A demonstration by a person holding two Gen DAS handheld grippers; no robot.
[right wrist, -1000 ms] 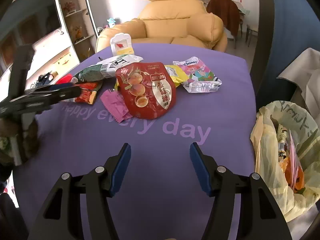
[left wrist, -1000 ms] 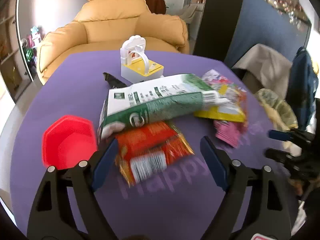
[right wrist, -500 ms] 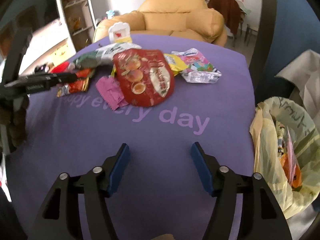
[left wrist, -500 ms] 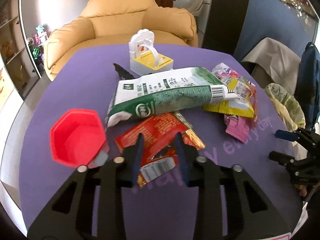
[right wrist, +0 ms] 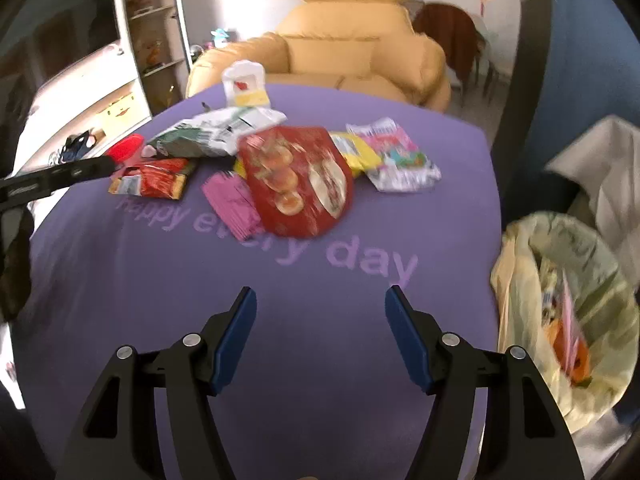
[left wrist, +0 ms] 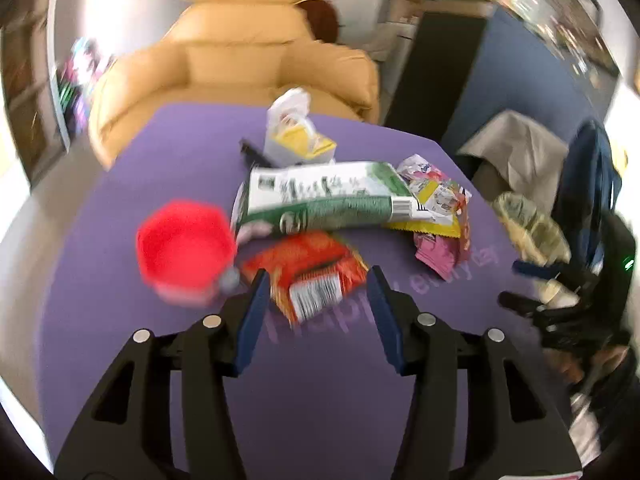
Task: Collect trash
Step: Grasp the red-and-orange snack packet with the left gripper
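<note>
Snack wrappers lie in a heap on the purple table (right wrist: 320, 320). My left gripper (left wrist: 316, 280) is open with its fingers either side of the near end of an orange-red wrapper (left wrist: 308, 272), which also shows in the right wrist view (right wrist: 156, 180). A green-white bag (left wrist: 328, 200), a yellow wrapper (left wrist: 432, 228) and a pink wrapper (left wrist: 436, 256) lie behind it. My right gripper (right wrist: 320, 300) is open and empty over bare cloth, short of a dark red pouch (right wrist: 298, 184) and a pink wrapper (right wrist: 234, 204).
A yellowish trash bag (right wrist: 560, 296) with wrappers inside hangs off the table's right edge. A red cup (left wrist: 184, 248) sits left of the heap, a white-yellow box (left wrist: 294, 136) behind it. A tan armchair (right wrist: 352, 52) stands beyond the table.
My left gripper closed toward the orange-red wrapper half a second ago and has opened wide again around it. My right gripper has stayed open in about the same place.
</note>
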